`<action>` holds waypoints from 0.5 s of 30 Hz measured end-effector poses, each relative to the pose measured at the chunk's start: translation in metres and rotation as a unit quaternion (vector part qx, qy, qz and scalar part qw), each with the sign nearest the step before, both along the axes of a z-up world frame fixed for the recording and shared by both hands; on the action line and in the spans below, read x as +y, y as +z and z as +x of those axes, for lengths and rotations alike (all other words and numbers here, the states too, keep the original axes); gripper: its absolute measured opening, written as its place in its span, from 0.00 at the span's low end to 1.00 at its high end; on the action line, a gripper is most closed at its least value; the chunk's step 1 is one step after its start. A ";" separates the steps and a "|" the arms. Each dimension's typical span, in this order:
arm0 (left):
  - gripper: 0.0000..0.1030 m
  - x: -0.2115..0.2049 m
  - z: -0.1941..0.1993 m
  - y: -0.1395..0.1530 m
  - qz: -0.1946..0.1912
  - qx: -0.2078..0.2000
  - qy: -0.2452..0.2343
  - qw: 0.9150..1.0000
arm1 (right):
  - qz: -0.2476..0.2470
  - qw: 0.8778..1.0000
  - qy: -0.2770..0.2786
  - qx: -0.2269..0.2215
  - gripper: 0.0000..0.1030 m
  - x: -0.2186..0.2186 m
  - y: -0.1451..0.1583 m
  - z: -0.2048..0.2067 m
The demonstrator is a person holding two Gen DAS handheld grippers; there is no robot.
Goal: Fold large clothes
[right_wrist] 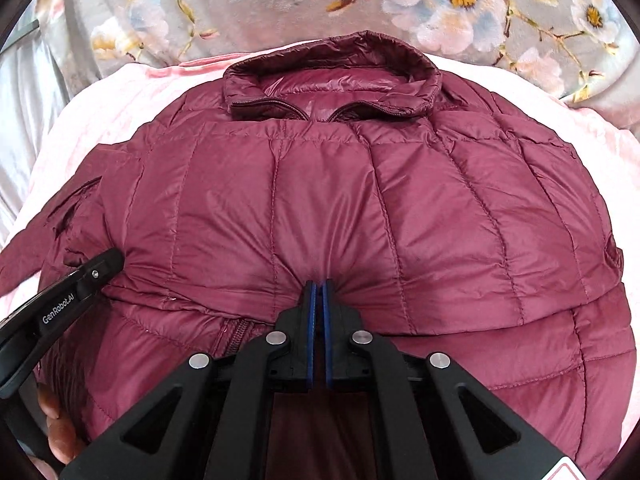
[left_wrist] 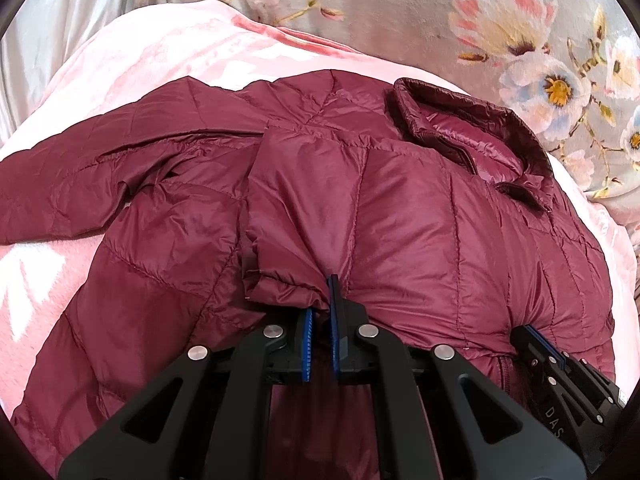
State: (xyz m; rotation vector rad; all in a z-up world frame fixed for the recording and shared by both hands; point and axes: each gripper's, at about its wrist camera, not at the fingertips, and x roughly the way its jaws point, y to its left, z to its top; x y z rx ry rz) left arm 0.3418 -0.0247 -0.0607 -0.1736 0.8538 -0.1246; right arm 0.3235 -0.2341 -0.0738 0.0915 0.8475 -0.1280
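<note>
Left wrist view: the maroon puffer jacket (left_wrist: 400,208) lies spread on a pink blanket (left_wrist: 132,60), with bare blanket beyond its sleeve and a floral cover (left_wrist: 460,12) past the collar. The left tool (left_wrist: 320,312) pinches a bunched fold of the jacket near its lower edge; the right tool (left_wrist: 536,340) sits just beside, lettered "DAS".

Right wrist view: the right tool (right_wrist: 319,292) is clamped on puckered jacket (right_wrist: 320,184) fabric, collar (right_wrist: 332,76) far ahead. The left tool (right_wrist: 108,260), marked "GenRobot.AI", touches the jacket's left side; its grip is hidden.
</note>
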 end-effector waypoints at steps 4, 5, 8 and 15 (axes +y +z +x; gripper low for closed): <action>0.07 0.008 -0.002 0.002 -0.029 -0.001 0.002 1.000 | 0.014 0.999 0.006 -0.028 0.04 0.012 0.020 -0.011; 0.08 0.012 -0.003 0.002 -0.040 0.001 -0.001 0.999 | 0.018 0.999 0.015 -0.035 0.04 0.019 0.025 -0.013; 0.21 0.028 -0.012 0.011 -0.061 0.002 -0.013 0.998 | 0.018 0.998 0.043 -0.035 0.04 0.047 0.034 -0.009; 0.74 0.105 -0.040 0.048 -0.075 -0.039 0.008 0.996 | 0.044 0.997 0.055 0.017 0.04 0.073 0.005 0.018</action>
